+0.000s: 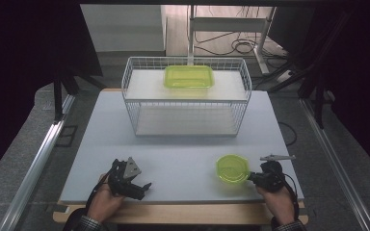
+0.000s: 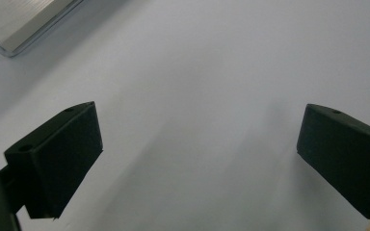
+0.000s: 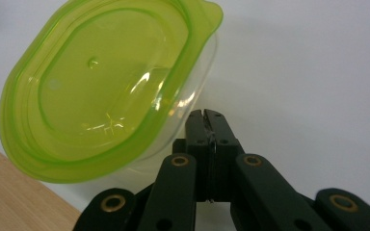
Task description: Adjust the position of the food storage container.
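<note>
My right gripper sits clenched, jaws pressed flat together, just beside the small round green-lidded plastic container at the table's near right edge; whether a sliver of rim is pinched, I cannot tell. It looks light, thin-walled, slick and springy, so I would take it at the lid's lip. My left gripper hangs released over bare tabletop.

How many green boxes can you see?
2. A rectangular green box sits on the top shelf of the wire rack. A round green box is near the table's front edge, beside the right tool.
</note>
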Action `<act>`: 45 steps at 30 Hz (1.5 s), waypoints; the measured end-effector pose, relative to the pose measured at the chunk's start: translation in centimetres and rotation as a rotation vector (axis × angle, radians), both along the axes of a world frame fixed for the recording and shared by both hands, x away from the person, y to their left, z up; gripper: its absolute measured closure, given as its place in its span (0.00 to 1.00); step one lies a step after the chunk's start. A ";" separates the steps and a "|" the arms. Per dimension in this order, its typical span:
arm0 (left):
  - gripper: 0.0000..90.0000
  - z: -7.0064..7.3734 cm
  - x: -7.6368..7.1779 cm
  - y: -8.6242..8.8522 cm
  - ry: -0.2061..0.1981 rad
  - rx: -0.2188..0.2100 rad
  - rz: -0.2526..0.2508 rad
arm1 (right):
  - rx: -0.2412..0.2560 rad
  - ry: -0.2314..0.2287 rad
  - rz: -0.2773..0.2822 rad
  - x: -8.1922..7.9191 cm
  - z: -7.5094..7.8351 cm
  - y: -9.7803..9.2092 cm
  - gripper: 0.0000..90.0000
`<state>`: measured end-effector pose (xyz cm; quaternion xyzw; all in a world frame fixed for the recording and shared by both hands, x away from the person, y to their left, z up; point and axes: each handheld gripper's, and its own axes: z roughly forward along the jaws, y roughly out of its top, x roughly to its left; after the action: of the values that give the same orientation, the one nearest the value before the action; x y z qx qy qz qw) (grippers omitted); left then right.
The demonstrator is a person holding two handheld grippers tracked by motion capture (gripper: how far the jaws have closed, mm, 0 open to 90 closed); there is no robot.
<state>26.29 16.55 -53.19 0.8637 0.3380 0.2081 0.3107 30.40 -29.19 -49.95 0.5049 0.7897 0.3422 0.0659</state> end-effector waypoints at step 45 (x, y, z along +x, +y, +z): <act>0.01 1.1 -0.9 0.2 -0.023 -0.058 0.053 | -0.020 -0.191 0.254 1.9 1.5 6.5 0.64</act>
<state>25.38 16.71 -52.09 0.8425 0.3632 0.2164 0.3338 32.28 -22.71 -48.44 0.3655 0.8406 0.3865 0.1019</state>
